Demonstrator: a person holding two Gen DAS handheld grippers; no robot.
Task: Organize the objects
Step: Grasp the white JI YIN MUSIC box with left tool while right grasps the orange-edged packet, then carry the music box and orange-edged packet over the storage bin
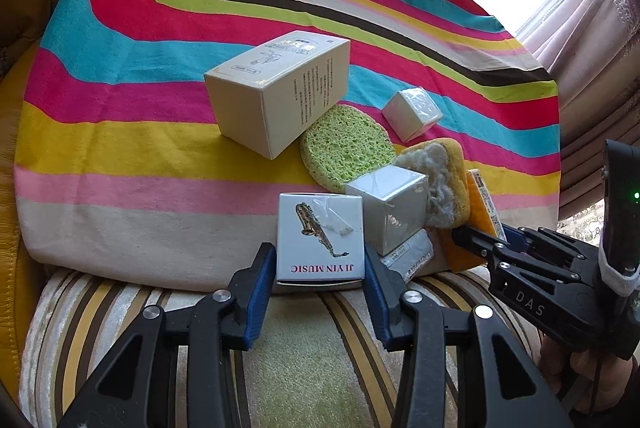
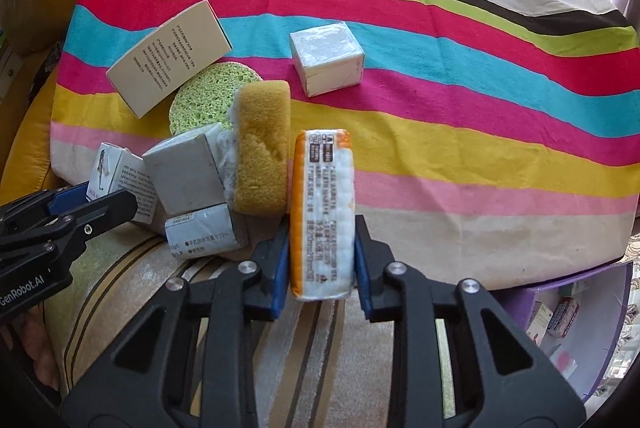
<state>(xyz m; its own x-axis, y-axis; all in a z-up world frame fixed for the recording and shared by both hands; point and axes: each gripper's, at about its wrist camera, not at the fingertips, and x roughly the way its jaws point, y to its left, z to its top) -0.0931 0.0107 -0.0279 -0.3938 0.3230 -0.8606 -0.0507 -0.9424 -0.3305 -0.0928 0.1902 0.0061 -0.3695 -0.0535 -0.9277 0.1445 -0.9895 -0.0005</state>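
My left gripper (image 1: 320, 272) is shut on a white box printed with a saxophone (image 1: 320, 228), which lies at the near edge of the striped cloth (image 1: 160, 107). My right gripper (image 2: 320, 268) is shut on an orange-and-white wrapped sponge packet (image 2: 324, 203) standing on edge. Just left of that packet lean a yellow sponge (image 2: 264, 147), a silver cube box (image 2: 184, 171) and a silver packet (image 2: 204, 232). Farther back lie a round green sponge (image 1: 344, 147), a large cream box (image 1: 280, 91) tilted onto it, and a small wrapped white box (image 2: 326, 59).
The cloth covers a seat with a striped cushion (image 1: 300, 368) in front and yellow leather (image 1: 12, 187) at the left. A purple-rimmed bin (image 2: 600, 328) with small boxes sits at the lower right. Curtains (image 1: 592, 7) hang at the far right.
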